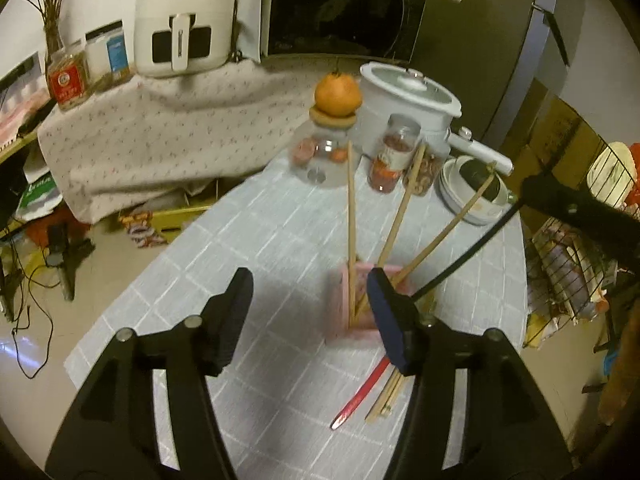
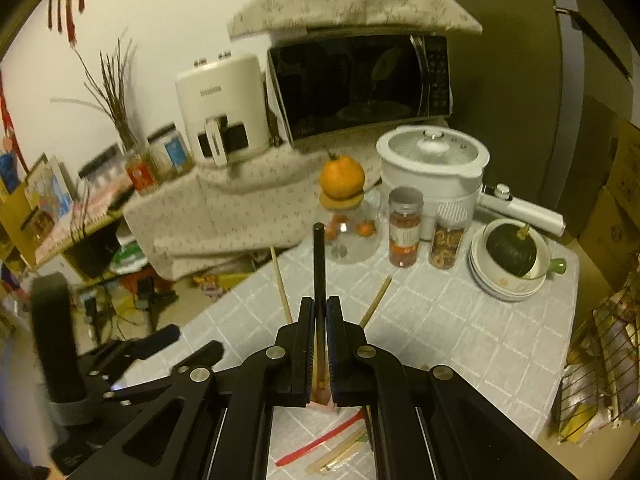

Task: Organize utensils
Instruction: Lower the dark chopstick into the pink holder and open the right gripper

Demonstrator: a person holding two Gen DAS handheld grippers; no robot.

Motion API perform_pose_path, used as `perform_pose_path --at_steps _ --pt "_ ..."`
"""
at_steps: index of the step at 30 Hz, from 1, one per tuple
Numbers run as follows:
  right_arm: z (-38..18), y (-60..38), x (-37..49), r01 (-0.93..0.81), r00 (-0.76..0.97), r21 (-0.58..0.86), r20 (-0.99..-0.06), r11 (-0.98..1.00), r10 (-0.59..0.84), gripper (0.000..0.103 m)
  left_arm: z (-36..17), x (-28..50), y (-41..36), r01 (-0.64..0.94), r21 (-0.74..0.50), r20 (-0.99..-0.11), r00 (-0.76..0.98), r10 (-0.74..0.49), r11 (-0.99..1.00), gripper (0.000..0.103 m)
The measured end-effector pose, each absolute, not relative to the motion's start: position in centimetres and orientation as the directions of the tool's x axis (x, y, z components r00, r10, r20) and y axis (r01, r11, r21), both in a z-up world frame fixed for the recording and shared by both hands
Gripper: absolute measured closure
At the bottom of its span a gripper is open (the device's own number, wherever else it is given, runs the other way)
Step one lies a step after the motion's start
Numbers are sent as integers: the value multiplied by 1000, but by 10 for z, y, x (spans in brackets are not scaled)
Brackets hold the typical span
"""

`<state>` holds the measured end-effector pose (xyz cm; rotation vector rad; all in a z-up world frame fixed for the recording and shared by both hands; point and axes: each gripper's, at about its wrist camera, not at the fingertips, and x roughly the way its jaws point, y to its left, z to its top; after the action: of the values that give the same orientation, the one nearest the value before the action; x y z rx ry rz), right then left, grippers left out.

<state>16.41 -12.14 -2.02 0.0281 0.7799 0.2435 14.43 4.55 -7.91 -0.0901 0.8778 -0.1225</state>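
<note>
Left gripper (image 1: pixel 308 316): fingers apart, nothing between them; hovers over the bench (image 1: pixel 248 240) just beside the pink holder (image 1: pixel 340 308).
Right gripper (image 2: pixel 319 344): fingers closed on a black chopstick (image 2: pixel 319 268), which stands up out of the grip, above the holder.
Pink holder: on the checked bench cloth; three wooden chopsticks (image 1: pixel 352 220) stand in it, leaning apart.
Loose utensils: red chopstick (image 1: pixel 362 394) and a few wooden ones (image 1: pixel 386 398) lying flat on the bench, near the holder.
Background: glass jar topped with an orange (image 1: pixel 338 94), spice jars, white pot (image 1: pixel 408 100), bowls holding a green squash (image 2: pixel 510 250).
</note>
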Motion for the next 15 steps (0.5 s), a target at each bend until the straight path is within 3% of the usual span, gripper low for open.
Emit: perform_pose_path --at_steps 15 --pt "-48 -117 187 -173 647 132 -732 976 214 96 -82 140 51 61 -149 -778 608 -155 987 36"
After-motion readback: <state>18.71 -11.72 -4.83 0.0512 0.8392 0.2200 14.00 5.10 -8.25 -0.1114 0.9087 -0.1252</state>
